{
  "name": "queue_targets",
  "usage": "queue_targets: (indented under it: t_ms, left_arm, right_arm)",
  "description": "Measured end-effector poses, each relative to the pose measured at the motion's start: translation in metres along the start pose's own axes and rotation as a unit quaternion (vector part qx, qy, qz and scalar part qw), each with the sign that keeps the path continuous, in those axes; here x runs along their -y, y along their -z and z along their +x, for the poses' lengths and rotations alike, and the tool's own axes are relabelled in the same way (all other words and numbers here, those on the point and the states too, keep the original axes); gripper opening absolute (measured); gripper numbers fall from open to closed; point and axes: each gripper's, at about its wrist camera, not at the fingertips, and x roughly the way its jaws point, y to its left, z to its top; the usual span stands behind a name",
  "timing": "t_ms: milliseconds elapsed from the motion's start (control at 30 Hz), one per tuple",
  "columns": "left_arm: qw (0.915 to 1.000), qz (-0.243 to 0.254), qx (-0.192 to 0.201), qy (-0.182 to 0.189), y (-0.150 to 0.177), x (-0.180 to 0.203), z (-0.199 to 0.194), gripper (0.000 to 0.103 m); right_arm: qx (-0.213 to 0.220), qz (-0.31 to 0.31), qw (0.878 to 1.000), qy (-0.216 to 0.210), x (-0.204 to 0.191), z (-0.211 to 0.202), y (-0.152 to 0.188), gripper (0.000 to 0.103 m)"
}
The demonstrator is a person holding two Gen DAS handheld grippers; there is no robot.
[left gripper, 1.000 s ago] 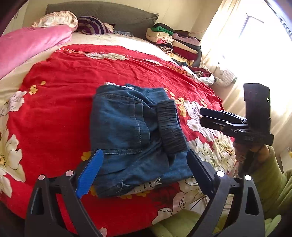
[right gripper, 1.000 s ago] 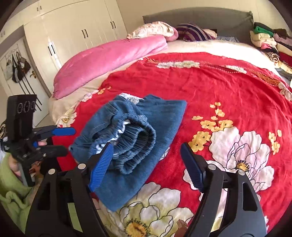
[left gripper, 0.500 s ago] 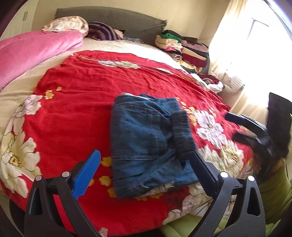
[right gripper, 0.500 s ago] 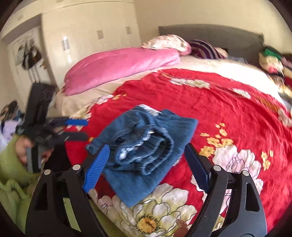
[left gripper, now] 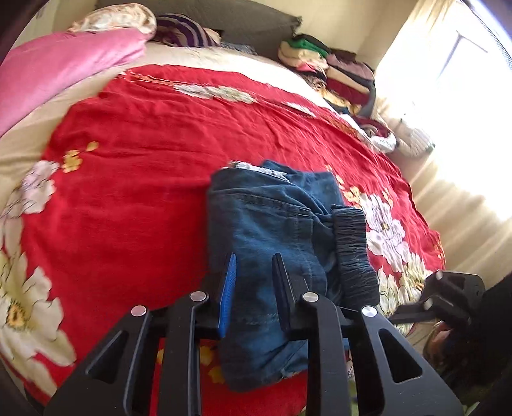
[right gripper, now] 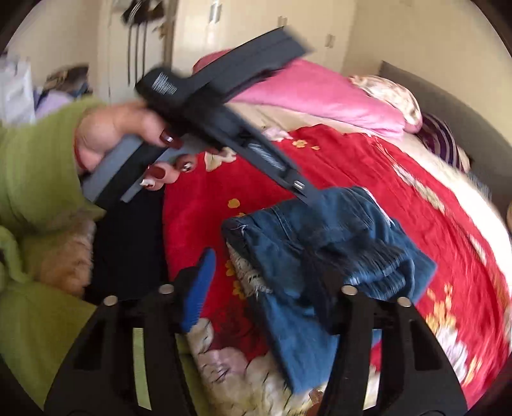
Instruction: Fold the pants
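The blue denim pants lie folded in a compact bundle on the red floral bedspread, dark elastic waistband on the right side. My left gripper hovers over the near part of the bundle with its jaws narrowed to a small gap, holding nothing. In the right wrist view the pants lie just ahead of my right gripper, which is open and empty above the bed's corner. The left gripper shows there, held in a hand, its tip over the pants.
A pink quilt and pillows lie at the head of the bed. A stack of folded clothes sits at the far right by the bright window. Wardrobe doors stand beyond the bed's left side. The person's green sleeve is close by.
My left gripper's jaws closed from wide open to a narrow gap and moved in over the pants. My right gripper swung left and down toward the bed corner, staying open.
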Motion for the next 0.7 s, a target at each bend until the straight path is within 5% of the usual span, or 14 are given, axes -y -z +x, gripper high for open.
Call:
queue_targets:
  t_ms: [133, 200, 333, 533, 700]
  left_arm:
    - [0.9998, 0.006, -0.021, -0.002, -0.002, 0.001, 0.02, 0.022]
    - [0.9996, 0.001, -0.027, -0.005, -0.003, -0.002, 0.028, 0.022]
    - [0.9998, 0.004, -0.02, -0.008, 0.001, -0.003, 0.031, 0.023]
    - [0.9999, 0.009, -0.002, -0.014, 0.005, 0.001, 0.029, 0.024]
    - [0.9983, 0.033, 0.024, -0.042, 0.015, 0.008, 0.008, 0.03]
  right_arm:
    - [-0.028, -0.057, 0.998, 0.016, -0.005, 0.031, -0.006, 0.04]
    - [-0.053, -0.07, 0.996, 0.007, -0.005, 0.05, -0.003, 0.003]
    - [-0.052, -0.04, 0.997, -0.051, -0.004, 0.04, 0.0, 0.003]
    - [-0.079, -0.025, 0.995, -0.046, -0.009, 0.046, 0.018, 0.006]
    - [-0.004, 0.036, 0.996, -0.078, 0.023, -0.019, -0.007, 0.031]
